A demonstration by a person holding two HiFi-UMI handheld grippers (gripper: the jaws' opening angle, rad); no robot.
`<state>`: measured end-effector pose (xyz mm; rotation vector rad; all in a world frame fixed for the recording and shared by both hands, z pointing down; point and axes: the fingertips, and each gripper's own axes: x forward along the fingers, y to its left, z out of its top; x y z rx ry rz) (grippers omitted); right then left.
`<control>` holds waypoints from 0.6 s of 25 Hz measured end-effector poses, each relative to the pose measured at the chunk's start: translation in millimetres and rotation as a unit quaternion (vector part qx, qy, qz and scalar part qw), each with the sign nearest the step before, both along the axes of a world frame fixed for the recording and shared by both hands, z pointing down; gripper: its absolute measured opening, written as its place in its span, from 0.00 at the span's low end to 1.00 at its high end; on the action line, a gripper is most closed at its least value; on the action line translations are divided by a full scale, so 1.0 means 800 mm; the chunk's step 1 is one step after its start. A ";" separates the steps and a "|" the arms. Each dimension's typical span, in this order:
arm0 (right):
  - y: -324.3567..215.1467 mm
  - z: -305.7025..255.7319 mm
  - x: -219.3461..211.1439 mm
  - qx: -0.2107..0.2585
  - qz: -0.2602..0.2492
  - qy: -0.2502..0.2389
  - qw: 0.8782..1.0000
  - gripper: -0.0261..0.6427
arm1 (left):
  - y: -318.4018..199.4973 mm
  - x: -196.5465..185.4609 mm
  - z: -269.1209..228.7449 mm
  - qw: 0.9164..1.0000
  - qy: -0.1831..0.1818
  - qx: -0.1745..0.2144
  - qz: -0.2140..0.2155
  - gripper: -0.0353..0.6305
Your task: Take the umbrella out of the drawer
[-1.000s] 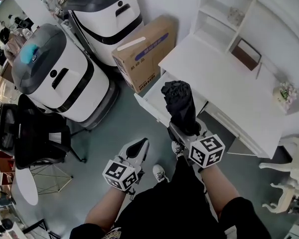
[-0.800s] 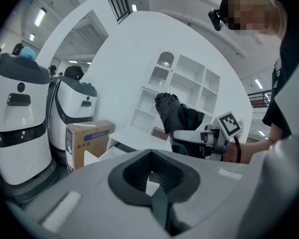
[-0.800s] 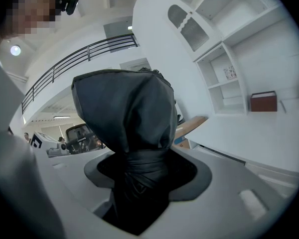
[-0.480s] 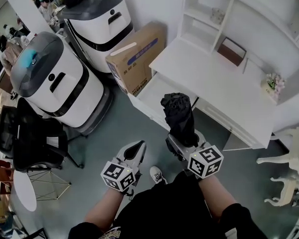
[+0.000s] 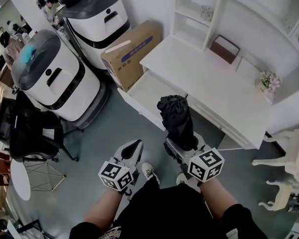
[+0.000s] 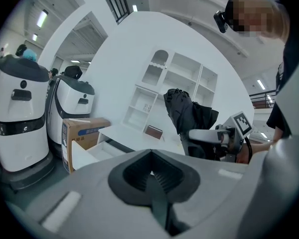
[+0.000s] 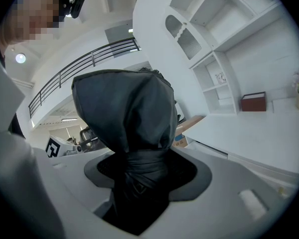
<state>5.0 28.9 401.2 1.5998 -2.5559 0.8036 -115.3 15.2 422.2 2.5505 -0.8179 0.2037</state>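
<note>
A folded black umbrella (image 5: pixel 177 118) (image 7: pixel 127 133) (image 6: pixel 187 116) stands up out of my right gripper (image 5: pixel 182 144), whose jaws are shut on its lower part. It hangs over the grey floor, clear of the open white drawer (image 5: pixel 145 92) (image 6: pixel 92 151), which looks empty. My left gripper (image 5: pixel 131 152) is beside it to the left, also over the floor, with its jaws shut and nothing in them. In the left gripper view the right gripper and the umbrella show at the right.
The white desk (image 5: pixel 214 91) with shelves stands ahead; on it are a brown box (image 5: pixel 224 49) and a small flower pot (image 5: pixel 266 81). A cardboard box (image 5: pixel 132 54) and two large white machines (image 5: pixel 52 76) stand at the left. A black chair (image 5: pixel 30 133) is at far left.
Both grippers have drawn back from the desk, the right one carrying the umbrella away from the drawer. The desk and drawer now lie farther ahead.
</note>
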 end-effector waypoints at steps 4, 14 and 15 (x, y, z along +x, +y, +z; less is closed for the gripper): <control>0.033 -0.002 0.022 0.006 -0.018 -0.001 1.000 0.46 | 0.034 0.027 -0.002 1.000 -0.005 -0.003 -0.015 0.05; 0.132 -0.001 0.082 0.013 -0.043 -0.016 0.999 0.47 | 0.145 0.090 -0.011 0.999 -0.009 0.007 -0.042 0.05; 0.141 0.000 0.086 0.014 -0.046 -0.017 0.999 0.46 | 0.155 0.095 -0.011 0.999 -0.009 0.009 -0.043 0.05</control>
